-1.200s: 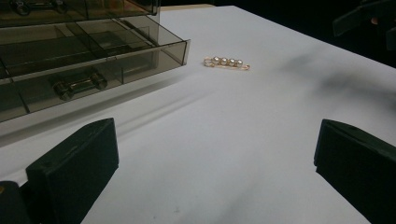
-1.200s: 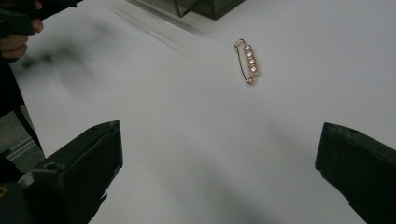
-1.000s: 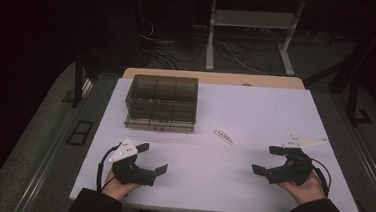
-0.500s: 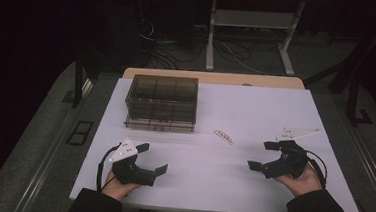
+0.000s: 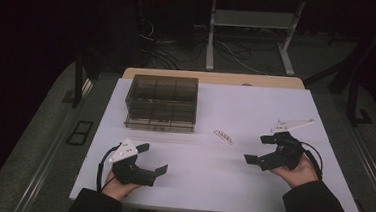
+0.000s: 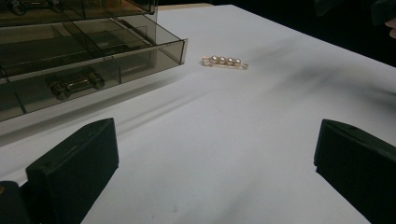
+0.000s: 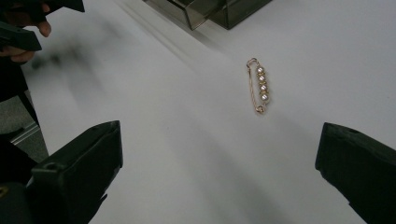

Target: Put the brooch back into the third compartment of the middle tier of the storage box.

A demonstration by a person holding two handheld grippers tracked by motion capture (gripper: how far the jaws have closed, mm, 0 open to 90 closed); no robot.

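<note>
A gold pin set with several pearls point(image 5: 223, 136) point(image 6: 224, 62) point(image 7: 259, 86) lies flat on the white table point(image 5: 256, 111), just right of a smoky clear drawer box point(image 5: 161, 102) point(image 6: 70, 51). The box's lowest drawer has a metal bar handle point(image 6: 77, 84). My right gripper point(image 5: 264, 149) is open at the right side of the table, its jaws turned toward the pin and a short way from it. Near the front left edge my left gripper point(image 5: 152, 157) is open too, with nothing between its jaws. The pin lies far ahead of it.
A wooden strip point(image 5: 213, 77) borders the table's far edge. Beyond it the dark floor holds cables point(image 5: 164, 54) and a metal stand point(image 5: 254, 20). Grey floor point(image 5: 33, 145) runs along both sides of the table.
My right gripper has moved left and a little forward toward the pin. The left gripper has stayed where it was.
</note>
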